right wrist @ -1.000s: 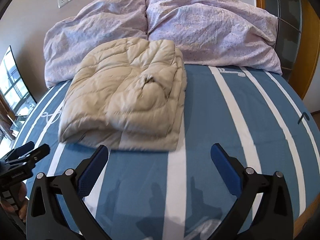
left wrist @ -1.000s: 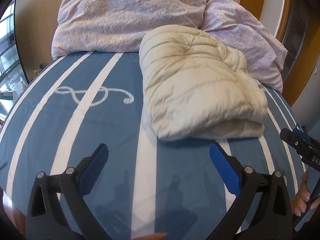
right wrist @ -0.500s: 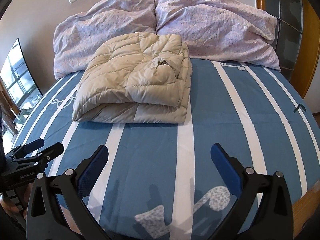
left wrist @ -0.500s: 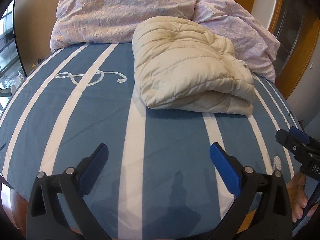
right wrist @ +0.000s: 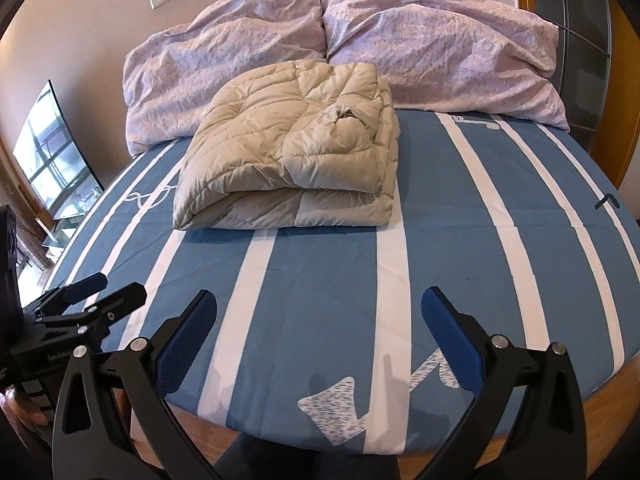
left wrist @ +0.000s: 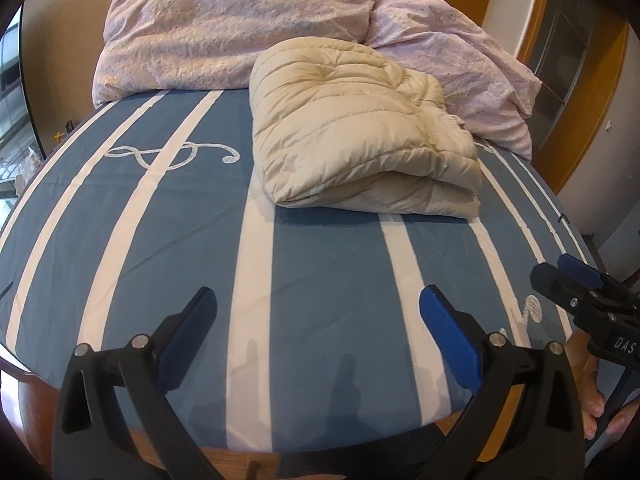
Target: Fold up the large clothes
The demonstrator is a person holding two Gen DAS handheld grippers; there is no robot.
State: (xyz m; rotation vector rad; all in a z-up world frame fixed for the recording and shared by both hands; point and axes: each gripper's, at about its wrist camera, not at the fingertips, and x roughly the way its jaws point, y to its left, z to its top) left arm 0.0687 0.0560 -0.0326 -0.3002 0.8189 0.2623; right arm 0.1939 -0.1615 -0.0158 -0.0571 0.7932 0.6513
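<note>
A beige quilted puffer garment (left wrist: 360,128) (right wrist: 292,156) lies folded into a thick bundle on the blue striped bed, its folded edge facing me. My left gripper (left wrist: 318,312) hangs open over the foot of the bed, well short of the bundle, holding nothing. My right gripper (right wrist: 318,312) is likewise open and empty near the bed's front edge. Each gripper shows in the other's view: the right one (left wrist: 580,284) at the right border, the left one (right wrist: 92,292) at the lower left.
Two lilac pillows (right wrist: 320,44) (left wrist: 240,28) lean against the wall behind the garment. The blue sheet with white stripes (right wrist: 440,240) (left wrist: 328,264) covers a bed with a wooden frame (right wrist: 608,400). A window (right wrist: 52,160) stands left; wooden door frames (left wrist: 592,92) right.
Both grippers have drawn back from the folded garment toward the foot of the bed; the bundle looks smaller and the bed's front edge has come into view. Both stayed open.
</note>
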